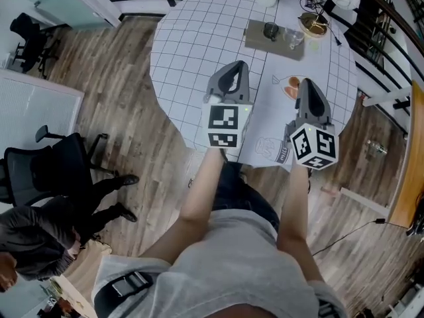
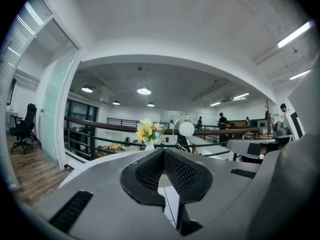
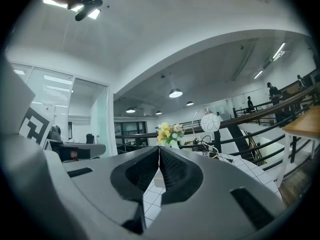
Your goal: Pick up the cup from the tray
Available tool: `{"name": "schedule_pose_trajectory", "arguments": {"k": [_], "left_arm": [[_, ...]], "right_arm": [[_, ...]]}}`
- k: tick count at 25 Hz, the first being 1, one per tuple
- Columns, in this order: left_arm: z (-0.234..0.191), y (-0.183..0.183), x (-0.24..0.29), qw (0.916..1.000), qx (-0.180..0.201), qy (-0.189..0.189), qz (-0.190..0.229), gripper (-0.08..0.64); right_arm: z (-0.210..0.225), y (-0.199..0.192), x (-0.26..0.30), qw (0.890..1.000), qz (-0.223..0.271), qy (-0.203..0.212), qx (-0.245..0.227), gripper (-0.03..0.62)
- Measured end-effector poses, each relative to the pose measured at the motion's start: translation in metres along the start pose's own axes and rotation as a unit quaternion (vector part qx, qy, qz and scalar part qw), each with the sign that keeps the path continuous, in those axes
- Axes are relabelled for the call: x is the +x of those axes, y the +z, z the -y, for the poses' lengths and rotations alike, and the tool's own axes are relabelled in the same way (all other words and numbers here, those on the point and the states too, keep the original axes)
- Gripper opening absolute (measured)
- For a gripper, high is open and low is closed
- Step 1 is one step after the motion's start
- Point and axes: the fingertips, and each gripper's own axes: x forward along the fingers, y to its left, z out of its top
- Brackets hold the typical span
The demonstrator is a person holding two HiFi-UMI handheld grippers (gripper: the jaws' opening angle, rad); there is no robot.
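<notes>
Head view: grey left gripper [image 1: 233, 71] and grey right gripper [image 1: 306, 85] over near edge of round white grid-patterned table [image 1: 192, 38]. Small dark cup [image 1: 271, 30] stands on brown rectangular tray [image 1: 255, 40] at far side, well apart from both.
Left gripper view: jaws pressed together, nothing between.
Right gripper view: jaws pressed together, empty; yellow flower bouquet [image 3: 170, 132] far ahead.

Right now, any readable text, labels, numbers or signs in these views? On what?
No text is legible.
Left claw's marker cube: black-and-white square pattern, no letters or numbers.
Right claw's marker cube: same kind of pattern, no letters or numbers.
White sheet on the table: small dark print beside a line drawing near its front edge, too blurred to read.
Both gripper views: no labels or signs can be made out.
</notes>
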Motion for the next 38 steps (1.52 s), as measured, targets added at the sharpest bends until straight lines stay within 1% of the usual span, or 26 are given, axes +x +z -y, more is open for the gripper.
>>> {"name": "schedule_pose_trajectory", "arguments": {"k": [9,14,17,19,21,25,28,34,38], "left_arm": [[-0.042,-0.006,0.063,0.9998,-0.013,-0.01,-0.014,0.006],[-0.064,-0.018,0.093,0.9994,-0.014,-0.018,-0.027,0.008],[-0.073,-0.022,0.109,0.999,-0.021,-0.025,-0.029,0.008],[-0.072,-0.023,0.12,0.9986,-0.019,-0.039,-0.03,0.008],[-0.066,-0.024,0.13,0.9976,-0.01,-0.061,-0.032,0.008],[-0.051,-0.022,0.149,0.9941,-0.008,-0.105,-0.029,0.008],[-0.038,-0.028,0.165,0.9905,0.0,-0.132,-0.036,0.008],[-0.024,-0.028,0.194,0.9869,0.022,-0.157,-0.03,0.008],[-0.019,-0.032,0.22,0.9828,0.046,-0.173,-0.044,0.008]], "right_arm": [[0.02,-0.019,0.076,0.999,-0.032,-0.04,-0.003,0.009],[0.03,-0.034,0.11,0.997,-0.054,-0.052,-0.01,0.009],[0.035,-0.042,0.125,0.996,-0.062,-0.058,-0.009,0.009],[0.038,-0.047,0.133,0.996,-0.067,-0.062,-0.01,0.009],[0.041,-0.053,0.136,0.995,-0.074,-0.066,-0.012,0.009],[0.052,-0.07,0.143,0.993,-0.09,-0.077,-0.011,0.009],[0.062,-0.081,0.15,0.991,-0.099,-0.085,-0.01,0.009],[0.089,-0.102,0.166,0.988,-0.119,-0.102,0.007,0.011],[0.103,-0.115,0.183,0.986,-0.132,-0.095,0.023,0.011]]}}
